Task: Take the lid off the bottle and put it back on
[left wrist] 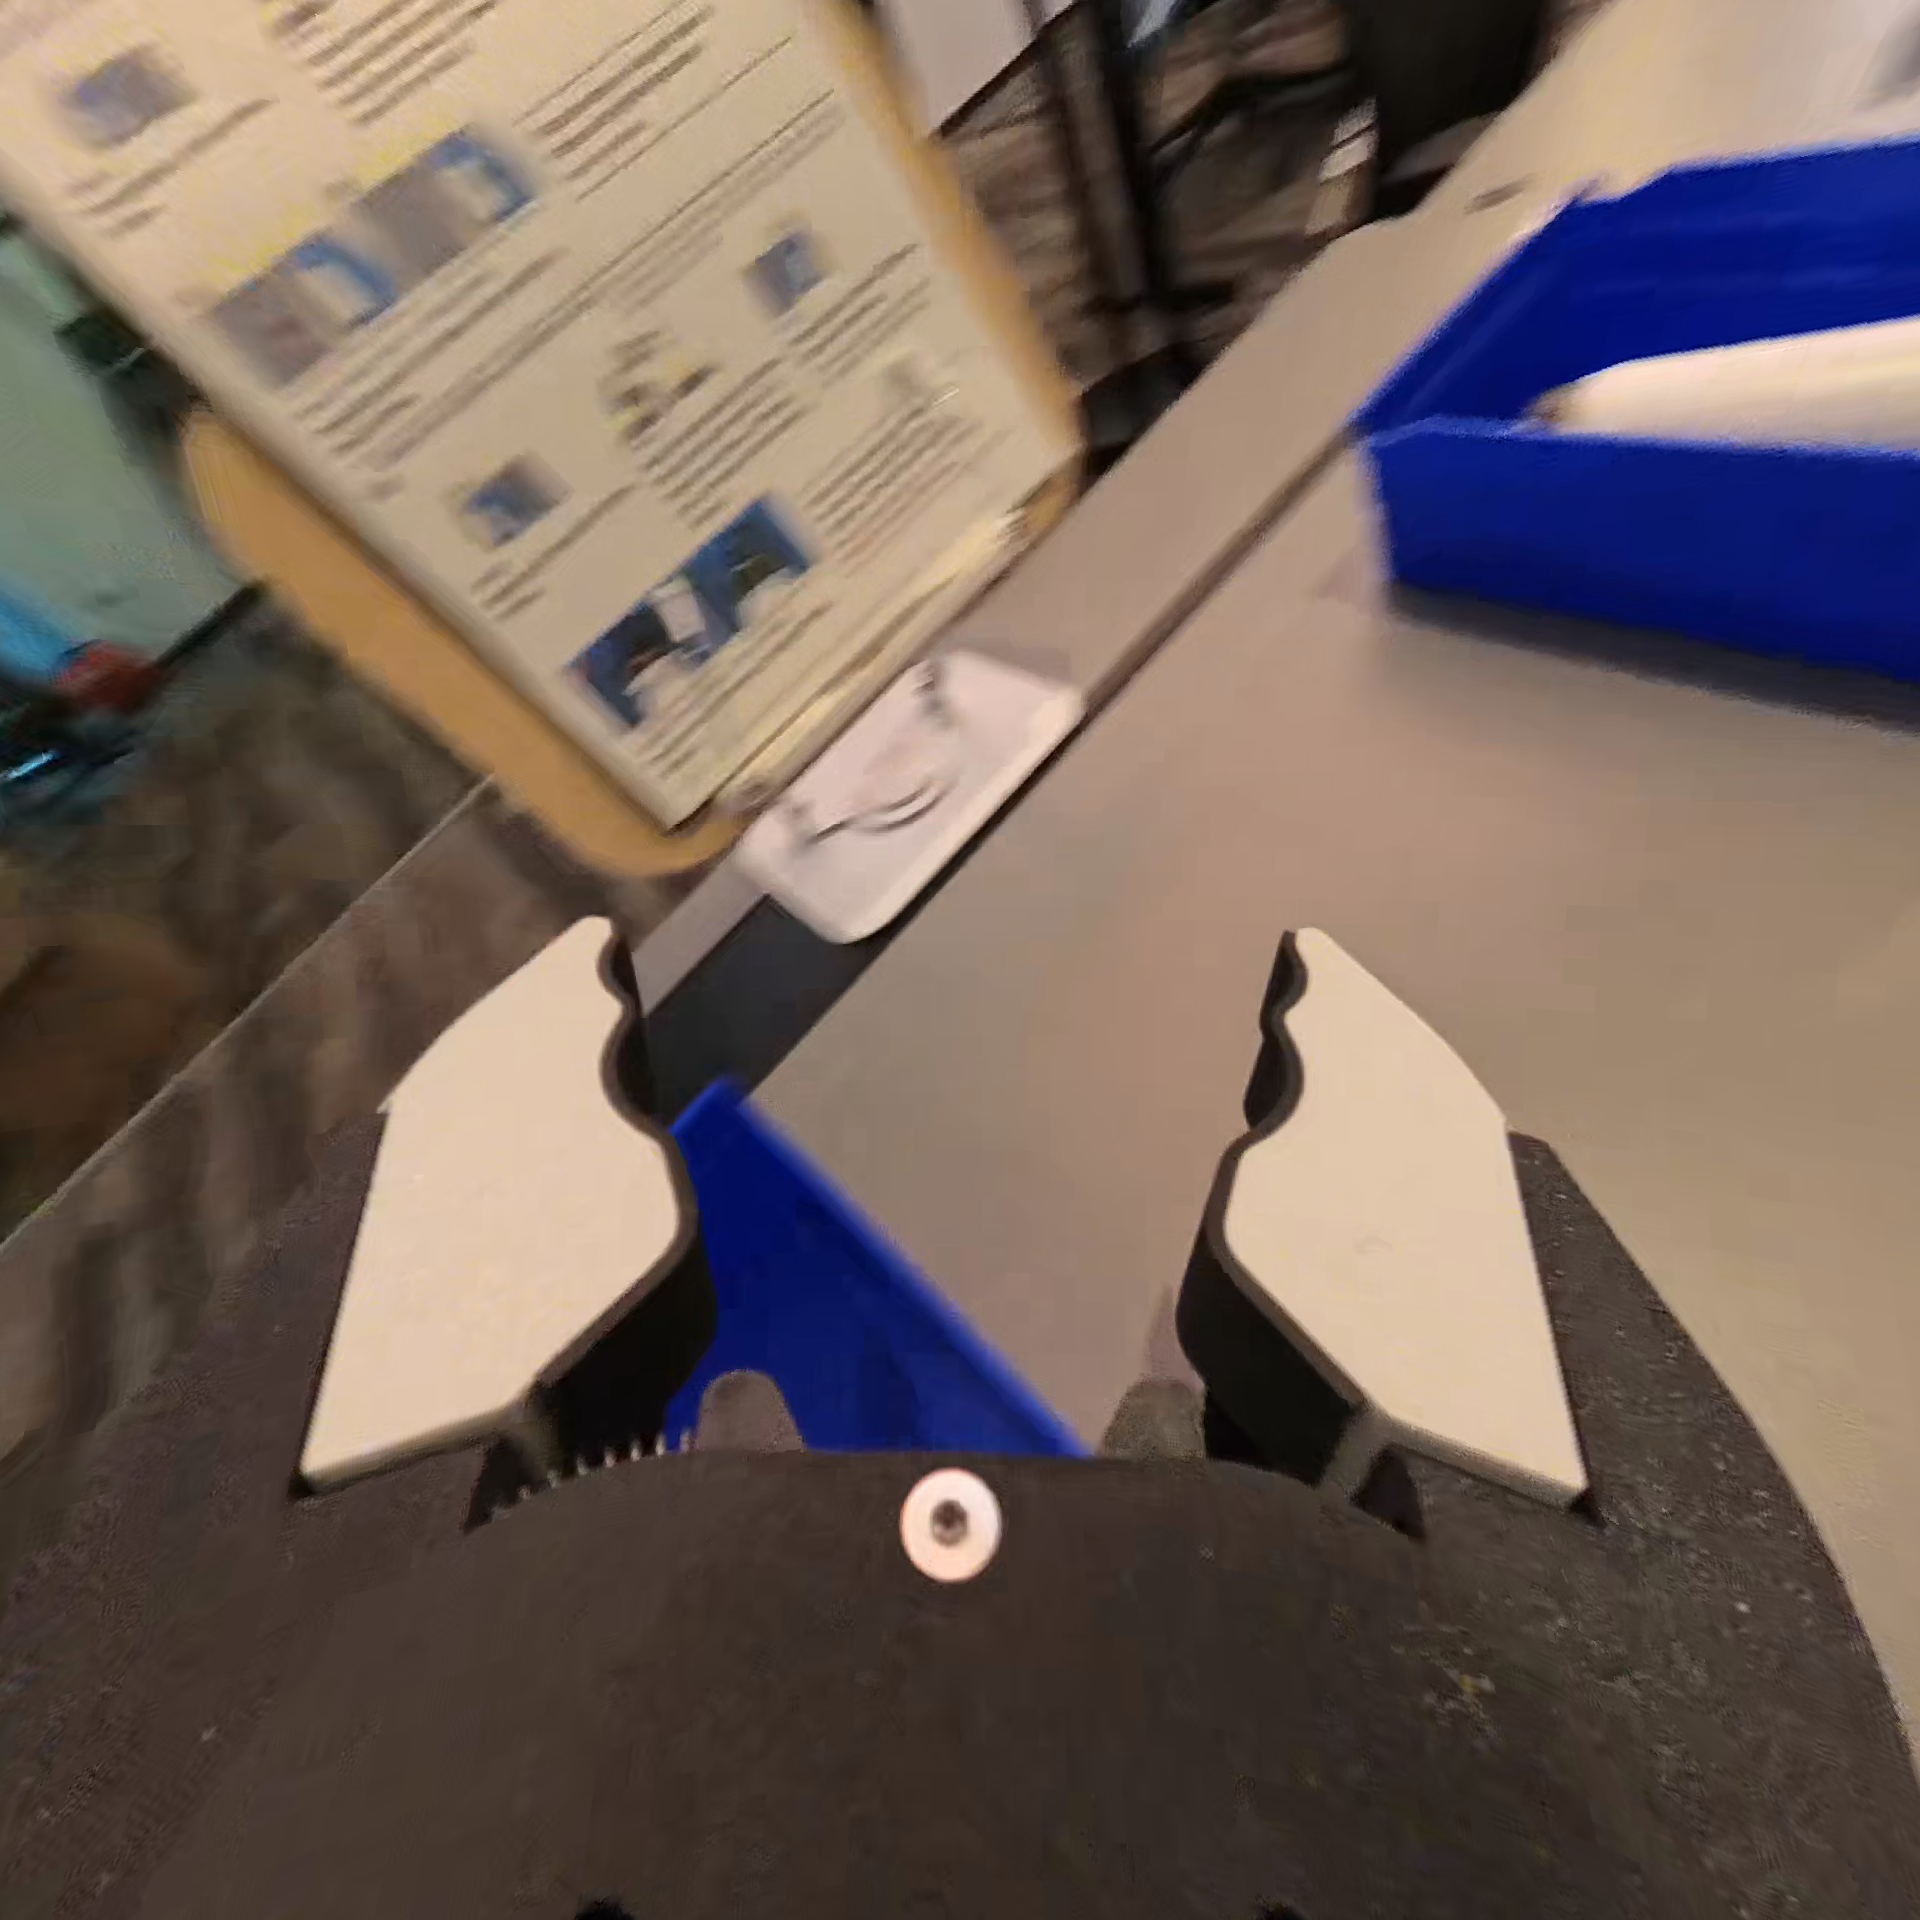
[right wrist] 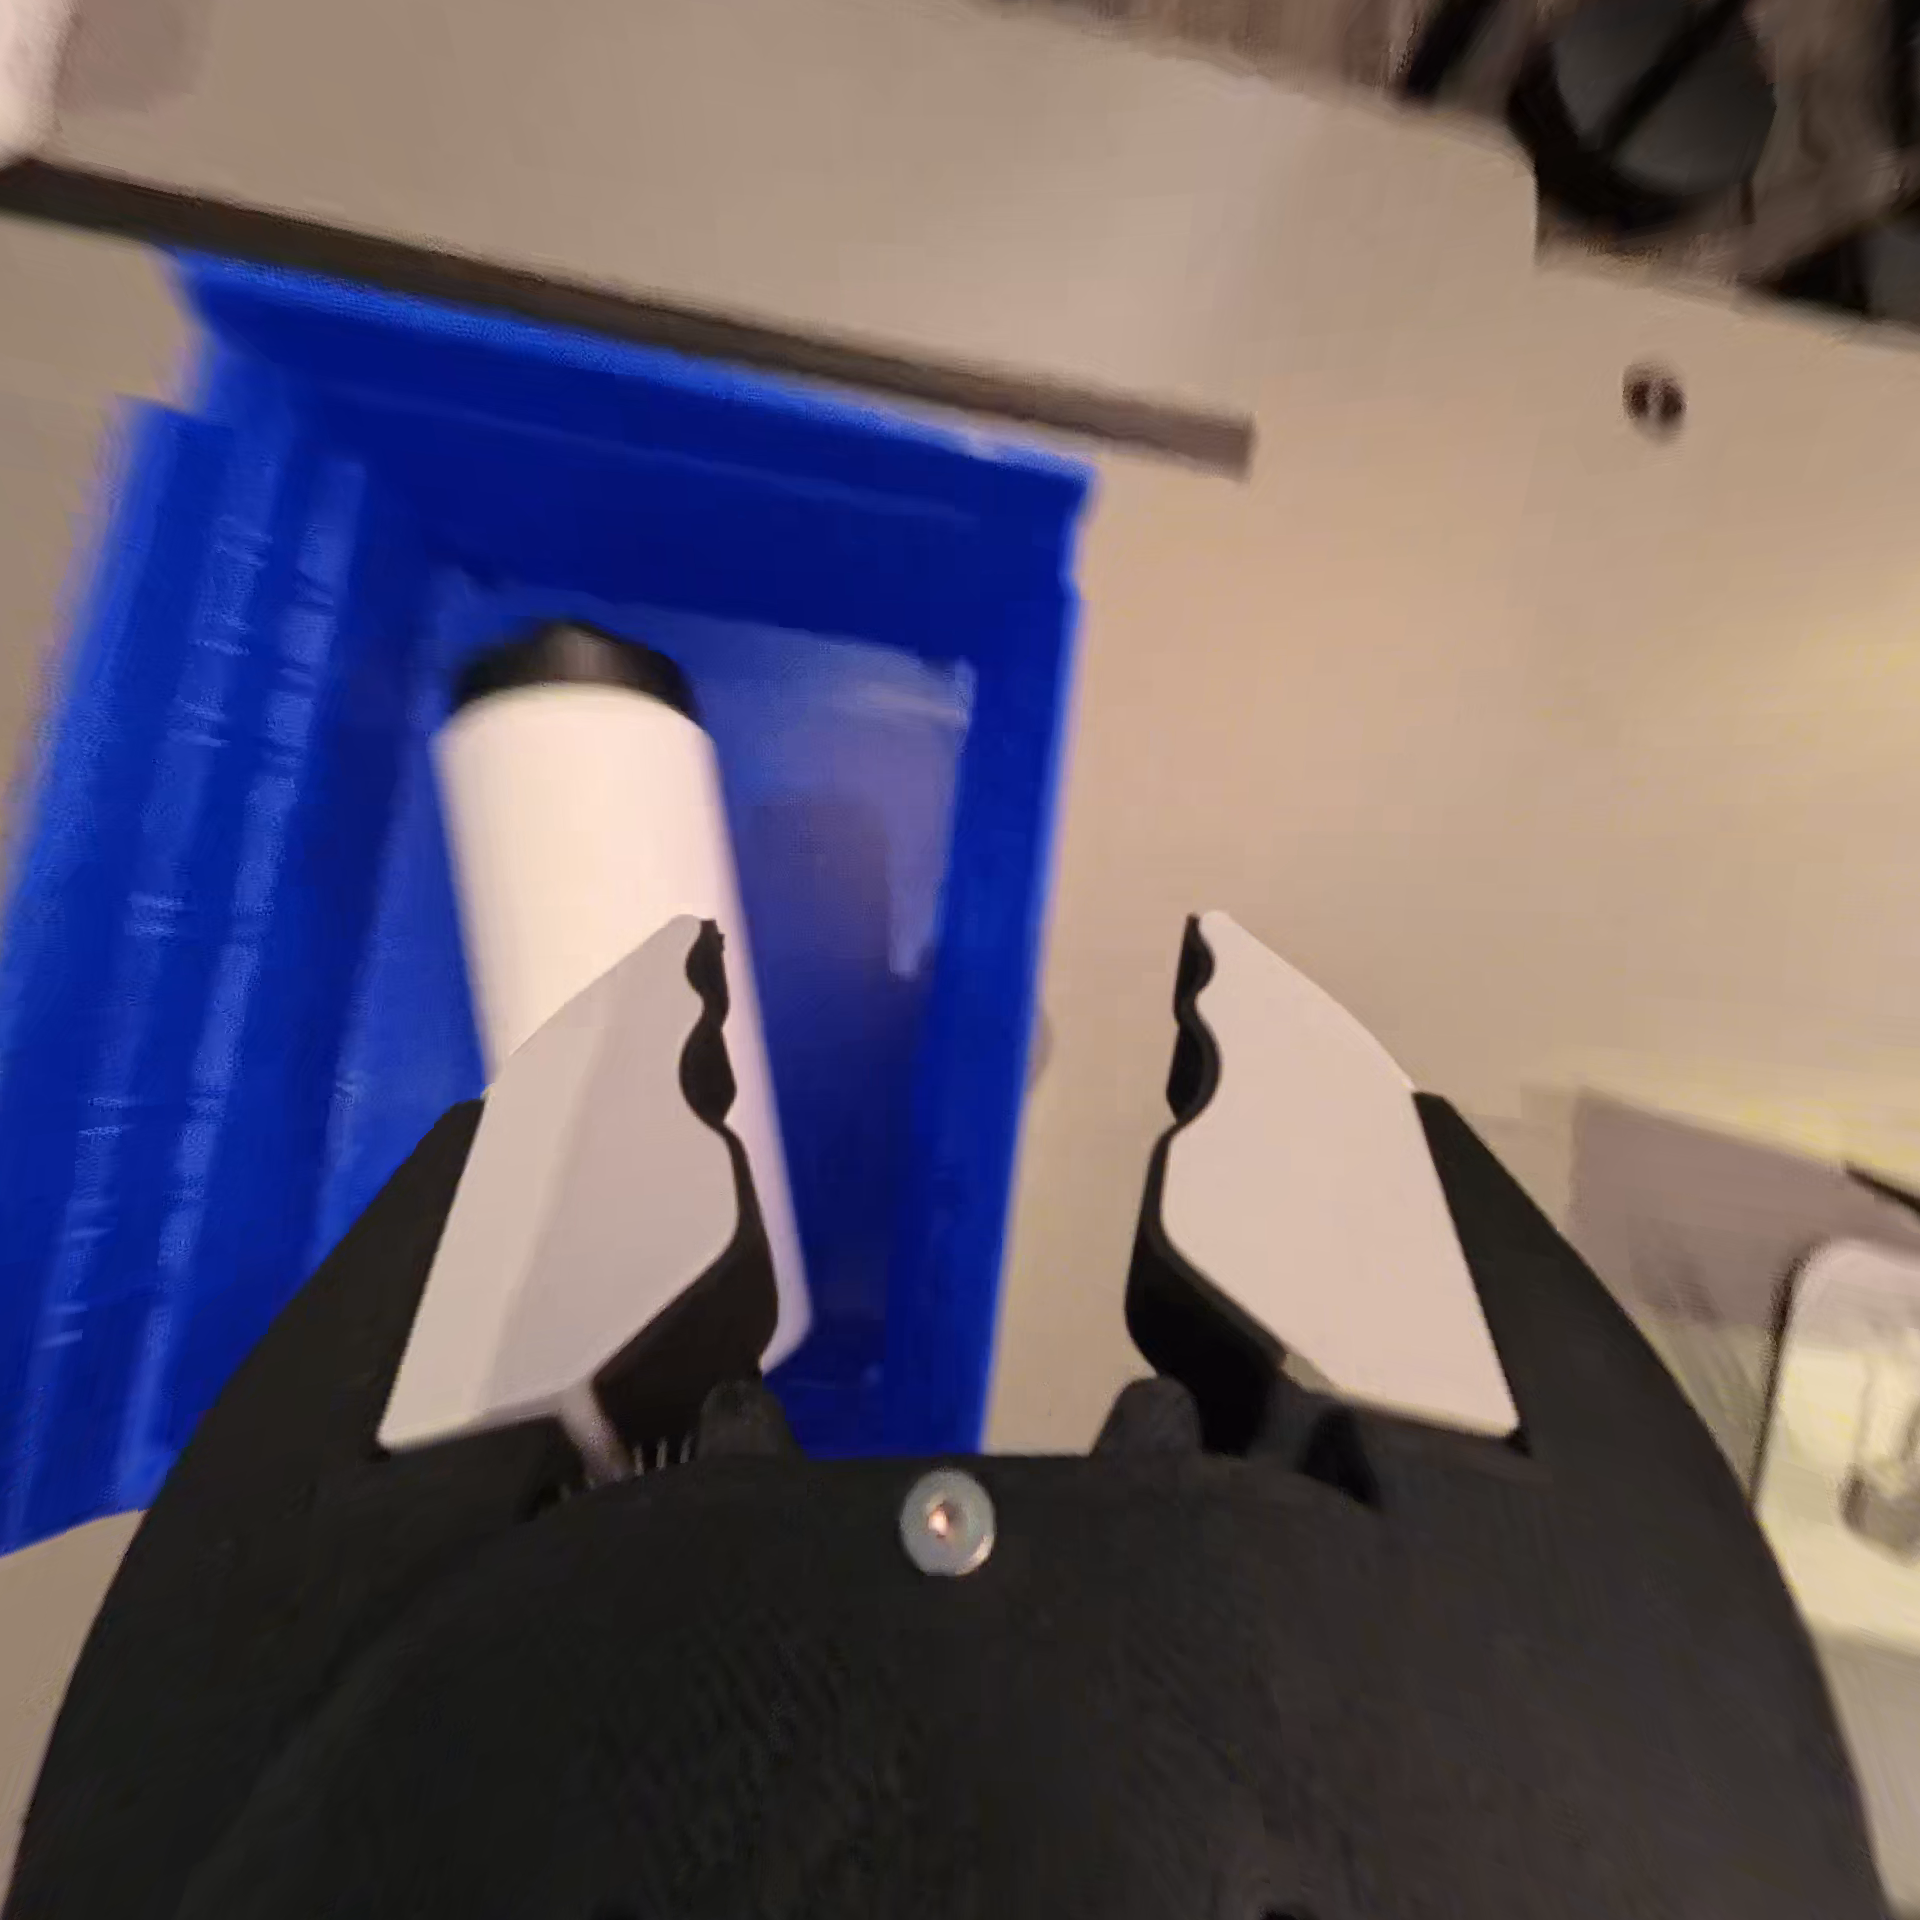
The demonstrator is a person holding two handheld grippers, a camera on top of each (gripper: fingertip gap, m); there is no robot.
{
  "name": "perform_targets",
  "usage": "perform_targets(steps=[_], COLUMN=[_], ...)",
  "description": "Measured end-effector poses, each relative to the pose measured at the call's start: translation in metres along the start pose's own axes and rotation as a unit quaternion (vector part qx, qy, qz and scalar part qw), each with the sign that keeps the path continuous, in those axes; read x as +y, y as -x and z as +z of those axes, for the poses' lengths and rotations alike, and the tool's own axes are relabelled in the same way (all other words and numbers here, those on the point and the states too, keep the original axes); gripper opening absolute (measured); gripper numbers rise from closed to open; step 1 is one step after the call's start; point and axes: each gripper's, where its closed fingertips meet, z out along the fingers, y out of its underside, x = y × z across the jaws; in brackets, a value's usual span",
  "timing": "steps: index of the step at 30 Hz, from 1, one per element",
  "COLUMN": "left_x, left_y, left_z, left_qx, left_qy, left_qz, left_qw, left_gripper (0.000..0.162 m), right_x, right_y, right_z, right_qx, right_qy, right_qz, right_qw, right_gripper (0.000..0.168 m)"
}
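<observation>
A: What's the right gripper (right wrist: 951, 940) doing?

B: Its jaws are spread with nothing between them, and it hangs above the blue bin (right wrist: 1023, 935). The white bottle (right wrist: 582, 852) lies on its side in that bin, its black lid (right wrist: 571, 660) on the far end, away from the gripper. I'd say the spread is there to straddle the bottle's body.

A: And the left gripper (left wrist: 951, 951)?

B: Also spread and empty, over bare grey table (left wrist: 1351, 935), well apart from the bottle (left wrist: 1745, 390), which shows in the bin (left wrist: 1621, 540) at upper right.

A: What stands in the way?

B: Mostly the bin walls, which look likely to crowd a sideways grip. A second blue bin edge (left wrist: 831, 1278) sits just under the left gripper. A printed instruction sheet (left wrist: 540, 343) stands at the table's far edge, with a white base (left wrist: 914, 790) below it. Both views are motion-blurred.
</observation>
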Motion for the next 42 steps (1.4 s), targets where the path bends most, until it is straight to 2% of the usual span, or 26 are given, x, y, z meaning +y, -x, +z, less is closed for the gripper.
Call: perform_targets(steps=[2, 4, 5, 7, 8, 9, 15, 17, 19, 21, 23, 25, 26, 27, 28, 31, 37, 42], left_x=[0.021, 0.042, 0.052, 0.076, 0.091, 0.106, 0.172, 0.204, 0.238, 0.270, 0.296, 0.311, 0.314, 0.312, 0.309, 0.307, 0.281, 0.255], left_y=[0.038, 0.059, 0.067, 0.089, 0.100, 0.108, 0.147, 0.155, 0.151, 0.144, 0.137, 0.130, 0.127, 0.120, 0.117, 0.113, 0.080, 0.050], left_z=[-0.016, -0.031, -0.038, -0.052, -0.058, -0.063, -0.074, -0.086, -0.093, -0.096, -0.097, -0.094, -0.091, -0.084, -0.080, -0.078, -0.052, -0.023], left_qx=[-0.070, -0.087, -0.091, -0.120, -0.138, -0.149, -0.202, -0.236, -0.237, -0.221, -0.202, -0.182, -0.169, -0.144, -0.130, -0.126, -0.052, -0.039], left_qy=[0.041, 0.073, 0.086, 0.116, 0.139, 0.162, 0.215, 0.278, 0.345, 0.396, 0.438, 0.455, 0.454, 0.445, 0.441, 0.459, 0.464, 0.500], left_qz=[-0.012, -0.042, -0.061, -0.099, -0.115, -0.131, -0.249, -0.261, -0.289, -0.327, -0.355, -0.369, -0.376, -0.390, -0.397, -0.376, -0.364, -0.293], left_qw=[0.997, 0.993, 0.990, 0.981, 0.974, 0.967, 0.923, 0.894, 0.861, 0.829, 0.801, 0.790, 0.790, 0.793, 0.795, 0.795, 0.805, 0.814], left_gripper=[0.112, 0.104, 0.101, 0.097, 0.095, 0.094, 0.076, 0.079, 0.082, 0.078, 0.061, 0.040, 0.035, 0.018, 0.009, 0.009, 0.007, 0.013], right_x=[0.021, 0.034, 0.042, 0.050, 0.050, 0.051, 0.051, 0.051, 0.051, 0.051, 0.051, 0.051, 0.051, 0.052, 0.052, 0.054, 0.053, 0.048], right_y=[-0.016, -0.019, -0.019, -0.010, -0.003, -0.001, 0.000, 0.000, 0.000, 0.000, 0.001, 0.001, 0.001, 0.002, 0.003, 0.008, 0.030, 0.065], right_z=[0.022, 0.040, 0.047, 0.053, 0.053, 0.053, 0.053, 0.053, 0.053, 0.053, 0.053, 0.053, 0.053, 0.052, 0.052, 0.050, 0.047, 0.045], right_qx=[-0.003, -0.022, -0.026, -0.052, -0.072, -0.075, -0.091, -0.095, -0.095, -0.095, -0.097, -0.103, -0.107, -0.111, -0.115, -0.122, -0.124, -0.139], right_qy=[0.058, 0.092, 0.114, 0.142, 0.144, 0.149, 0.147, 0.145, 0.145, 0.144, 0.143, 0.142, 0.143, 0.143, 0.145, 0.155, 0.182, 0.195], right_qz=[0.018, 0.032, 0.032, 0.027, 0.029, 0.032, 0.060, 0.064, 0.064, 0.064, 0.065, 0.074, 0.080, 0.084, 0.090, 0.101, 0.092, 0.065], right_qw=[0.998, 0.995, 0.993, 0.988, 0.986, 0.986, 0.983, 0.983, 0.983, 0.983, 0.983, 0.982, 0.981, 0.980, 0.979, 0.975, 0.971, 0.969], right_gripper=[0.082, 0.071, 0.063, 0.035, 0.016, 0.011, 0.009, 0.009, 0.009, 0.009, 0.009, 0.009, 0.009, 0.008, 0.008, 0.008, 0.008, 0.008])
